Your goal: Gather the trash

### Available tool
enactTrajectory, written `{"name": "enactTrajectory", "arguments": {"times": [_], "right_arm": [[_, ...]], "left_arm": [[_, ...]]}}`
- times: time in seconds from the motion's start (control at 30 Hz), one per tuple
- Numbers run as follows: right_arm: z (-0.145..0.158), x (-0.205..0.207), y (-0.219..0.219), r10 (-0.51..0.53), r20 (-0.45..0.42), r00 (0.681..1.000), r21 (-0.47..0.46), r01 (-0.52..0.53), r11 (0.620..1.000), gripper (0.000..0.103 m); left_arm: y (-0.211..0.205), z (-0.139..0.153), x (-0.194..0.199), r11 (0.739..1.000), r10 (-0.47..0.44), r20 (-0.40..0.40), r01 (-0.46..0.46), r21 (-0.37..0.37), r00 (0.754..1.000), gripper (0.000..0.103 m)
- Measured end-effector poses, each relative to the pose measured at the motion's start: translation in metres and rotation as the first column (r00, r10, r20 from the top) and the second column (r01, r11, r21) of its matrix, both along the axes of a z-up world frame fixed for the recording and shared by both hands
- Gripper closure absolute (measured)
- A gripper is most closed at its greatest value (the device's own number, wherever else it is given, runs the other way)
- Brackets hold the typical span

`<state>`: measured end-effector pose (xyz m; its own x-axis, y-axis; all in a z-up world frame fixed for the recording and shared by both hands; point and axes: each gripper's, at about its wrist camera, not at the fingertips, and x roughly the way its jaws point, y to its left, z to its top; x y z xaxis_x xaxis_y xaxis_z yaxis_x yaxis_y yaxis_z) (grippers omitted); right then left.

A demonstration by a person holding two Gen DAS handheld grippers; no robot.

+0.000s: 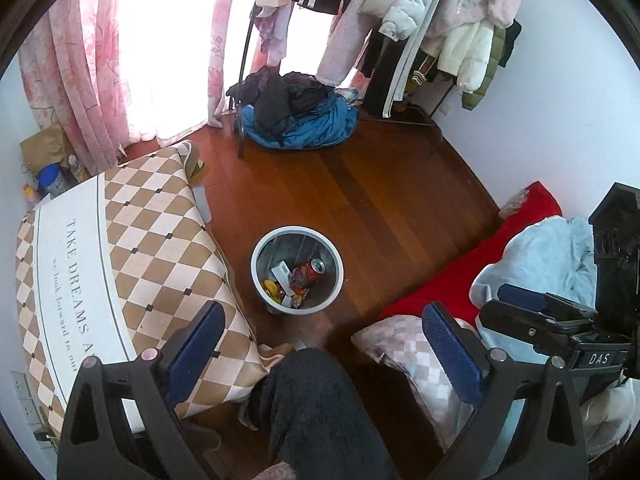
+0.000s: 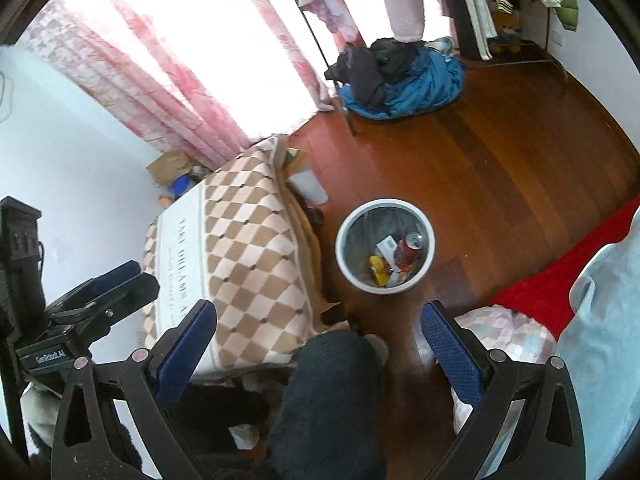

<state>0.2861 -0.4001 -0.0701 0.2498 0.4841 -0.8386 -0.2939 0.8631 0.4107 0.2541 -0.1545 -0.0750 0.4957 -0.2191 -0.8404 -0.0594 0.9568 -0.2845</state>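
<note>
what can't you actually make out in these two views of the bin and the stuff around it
- Trash bin: items beneath the red can are too small and piled up to identify in either view.
- Table cover: its print is cut off by the left gripper in the left view, blurred in the right.
- Items by the curtain: partly hidden behind the table.
- Floor nearest the person: blocked by a dark trouser leg.

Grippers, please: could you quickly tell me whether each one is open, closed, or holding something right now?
Left gripper: open, holding nothing.
Right gripper: open, holding nothing.
</note>
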Motion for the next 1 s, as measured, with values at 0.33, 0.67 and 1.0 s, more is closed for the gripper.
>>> {"name": "enactTrajectory", "arguments": {"times": [0.33,0.67,1.0], "right_arm": [[0.020,-0.009,0.003,0.033,0.026,0.999,-0.008,-0.032,0.999,0.000],[0.023,-0.012,0.007,0.033,0.026,0.999,-0.007,-0.033,0.999,0.000],[0.022,-0.007,0.006,0.045,0.029,0.999,-0.015,-0.045,0.999,0.000]], "left_arm": [[0.003,0.019,-0.013,1.000,-0.006,0.033,0.006,-0.010,0.999,0.002],[0.002,0.022,-0.016,1.000,-0.008,0.034,0.008,-0.006,0.999,0.002],[0.000,0.022,-0.013,1.000,-0.004,0.045,0.004,-0.012,0.999,0.000]]}}
